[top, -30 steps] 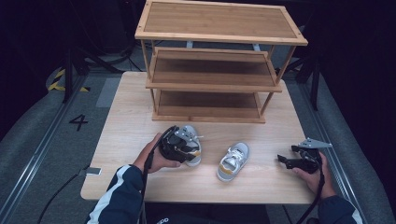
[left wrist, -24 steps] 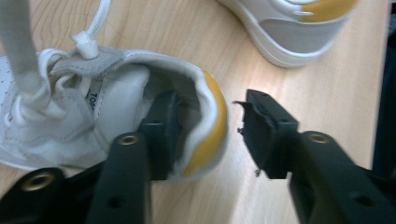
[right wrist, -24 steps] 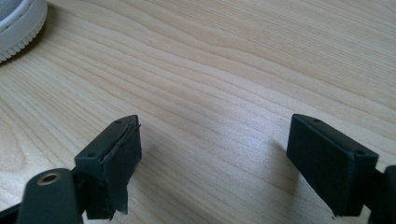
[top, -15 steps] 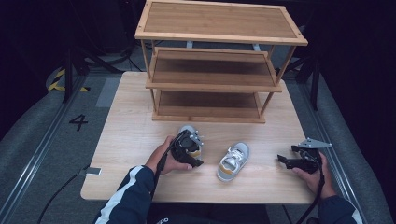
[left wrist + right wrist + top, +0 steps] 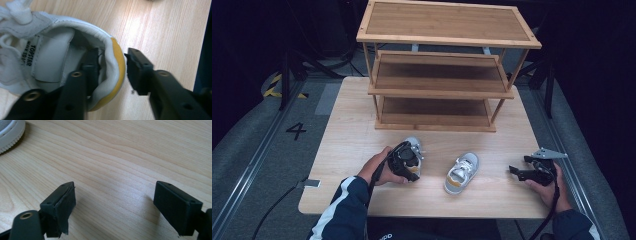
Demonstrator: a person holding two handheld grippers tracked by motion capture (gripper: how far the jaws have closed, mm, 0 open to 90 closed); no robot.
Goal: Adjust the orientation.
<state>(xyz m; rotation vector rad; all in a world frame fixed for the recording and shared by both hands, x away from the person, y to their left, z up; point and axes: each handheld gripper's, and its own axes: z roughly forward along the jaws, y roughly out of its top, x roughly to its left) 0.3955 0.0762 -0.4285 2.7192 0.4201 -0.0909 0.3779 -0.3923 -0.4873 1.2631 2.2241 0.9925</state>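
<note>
- Near the front edge of the table (image 5: pixel 352 150), on the left, our left gripper (image 5: pixel 110 65) had shifted a little toward the shelf since a second before, and stood over the heel of the left shoe (image 5: pixel 50 50).
- Its jaws had just been closing: one sat inside the shoe's opening, the other outside the yellow-trimmed heel wall, with a small gap on the outer side, so we judged the grip not yet firm.
- That suggested we were about to lift this shoe, probably toward the wooden shelf (image 5: pixel 442 85) at the far side.
- To the right of it, the second shoe (image 5: pixel 461 172) lay untouched, as it had before.
- At the right edge, our right gripper (image 5: pixel 113 202) rested low over bare wood, jaws wide apart and holding nothing; it had stayed put.
- Pale wood grain covered the tabletop; around it we saw grey floor, a rail (image 5: pixel 247 165), a painted number four (image 5: pixel 296 131) and a dark room.
</note>
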